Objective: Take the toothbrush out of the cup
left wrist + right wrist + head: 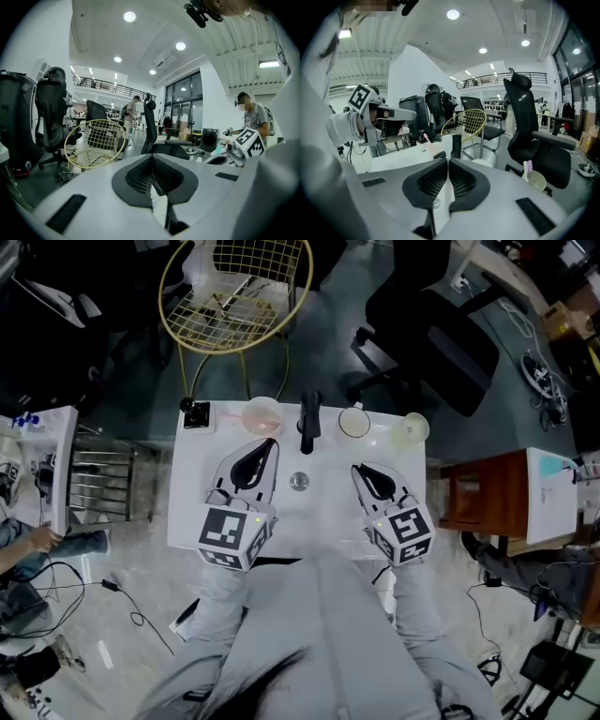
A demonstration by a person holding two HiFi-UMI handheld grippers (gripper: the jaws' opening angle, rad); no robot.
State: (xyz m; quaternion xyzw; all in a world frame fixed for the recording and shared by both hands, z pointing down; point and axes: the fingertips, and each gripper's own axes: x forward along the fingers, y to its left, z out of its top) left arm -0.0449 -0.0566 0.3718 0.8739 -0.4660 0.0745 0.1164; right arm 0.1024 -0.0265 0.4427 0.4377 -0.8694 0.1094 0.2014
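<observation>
1. Left hand-held gripper [265, 448]: I see the jaws fully closed. The ribbed pads [138, 178] meet and nothing is between them. It hovers over the desk [197, 512], left of the drain [298, 481].

2. Right hand-held gripper [362, 470]: the jaws are closed to a hairline and hold nothing. It hovers right of the drain, level with the left one.

3. Markings: each cube [230, 535] carries black-and-white square markers. I can read no other print.

4. Faucet [309, 423]: black, at the far edge of the desk, between the two grippers and beyond them.

5. Pale cup [412, 427]: on the far right corner of the desk, beyond the right hand-held gripper and well apart from it. The toothbrush [527, 169] stands in this cup, its pinkish end showing above the rim.

6. Pink cup [262, 415]: just left of the faucet, beyond the left hand-held gripper. A pink stick [230, 413] leans out of it to the left. I cannot tell what it is.

7. Wire chair [234, 287]: yellow, behind the desk.
</observation>
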